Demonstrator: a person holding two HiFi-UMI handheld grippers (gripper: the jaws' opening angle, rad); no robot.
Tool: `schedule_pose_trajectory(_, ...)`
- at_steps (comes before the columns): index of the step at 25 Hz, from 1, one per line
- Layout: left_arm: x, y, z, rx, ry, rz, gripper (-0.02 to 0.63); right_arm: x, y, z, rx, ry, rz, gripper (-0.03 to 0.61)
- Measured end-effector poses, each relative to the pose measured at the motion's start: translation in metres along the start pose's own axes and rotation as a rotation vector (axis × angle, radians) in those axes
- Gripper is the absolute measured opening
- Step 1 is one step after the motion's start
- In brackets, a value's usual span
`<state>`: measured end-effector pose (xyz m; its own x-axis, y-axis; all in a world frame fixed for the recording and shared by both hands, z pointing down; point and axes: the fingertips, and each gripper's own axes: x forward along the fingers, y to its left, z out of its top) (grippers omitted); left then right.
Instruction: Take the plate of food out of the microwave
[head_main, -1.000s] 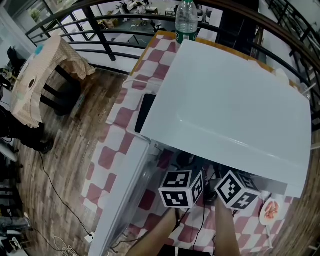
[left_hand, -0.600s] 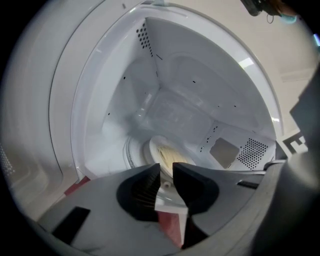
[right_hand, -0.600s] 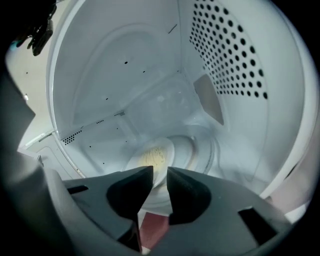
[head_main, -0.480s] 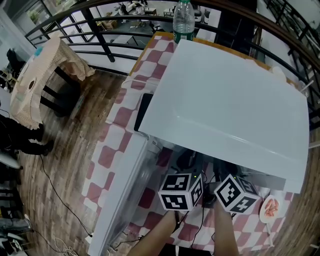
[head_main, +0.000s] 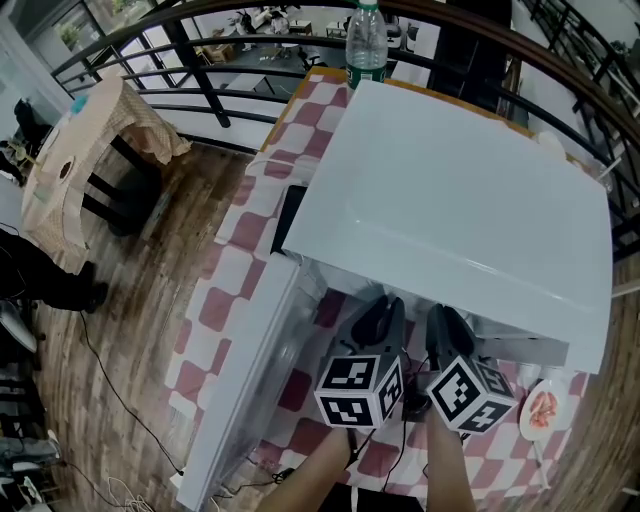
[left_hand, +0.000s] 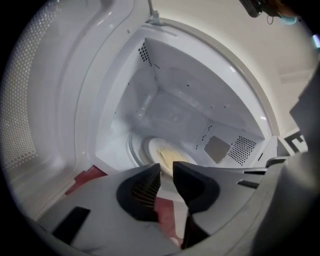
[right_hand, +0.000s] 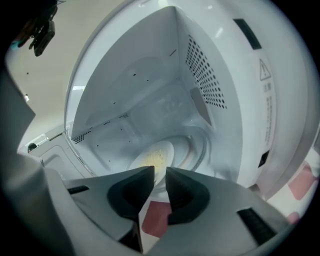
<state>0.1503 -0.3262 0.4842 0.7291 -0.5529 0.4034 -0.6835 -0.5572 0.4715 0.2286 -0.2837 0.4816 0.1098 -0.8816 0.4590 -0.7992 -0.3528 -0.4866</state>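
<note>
Plate (left_hand: 165, 151) sits on the turntable (right_hand: 196, 150) inside the microwave (head_main: 450, 200), just ahead of and below both sets of jaw tips, with yellowish food (right_hand: 152, 159) on it.

I judge it stiff, smooth-glazed, likely slippery and breakable. The food could slide if it tips. Best hold is the near rim, one gripper each side, kept level.

Left gripper (left_hand: 167, 167): jaws a narrow gap apart, just been opening, nothing between them. Right gripper (right_hand: 160, 172): narrow gap too, just been closing, also empty.

Both sit side by side at the cavity mouth, pointing in and slightly down. Door (head_main: 250, 370) stands open left of the left gripper.
</note>
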Motion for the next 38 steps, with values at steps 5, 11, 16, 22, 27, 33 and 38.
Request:
schedule_pose_trajectory(5,-0.012,-0.003,-0.006,-0.009,0.003,0.002,0.106,-0.011,0.002,-0.004,0.005,-0.003,0.002,0.063)
schedule_pose_trajectory(11,-0.024,-0.005,-0.019,-0.027,0.011,0.005,0.104,-0.024,-0.001,-0.016,0.030,0.001,-0.010,0.063)
schedule_pose_trajectory(16,-0.030,0.001,-0.023,-0.073,0.005,0.016,0.092,-0.028,-0.008,-0.021,0.073,0.000,-0.009,0.063)
schedule_pose_trajectory(22,-0.036,0.017,-0.015,-0.115,-0.037,0.075,0.104,-0.025,-0.016,-0.022,0.166,0.005,-0.017,0.120)
schedule_pose_trajectory(27,-0.031,0.014,-0.008,-0.149,-0.044,0.055,0.104,-0.018,-0.016,-0.022,0.234,0.017,-0.003,0.120)
schedule_pose_trajectory(33,-0.016,0.011,-0.011,-0.172,-0.021,0.043,0.110,-0.010,-0.019,-0.024,0.242,0.046,-0.003,0.120)
schedule_pose_trajectory(38,-0.011,0.011,-0.014,-0.163,-0.009,0.056,0.110,-0.007,-0.020,-0.024,0.238,0.056,-0.001,0.120)
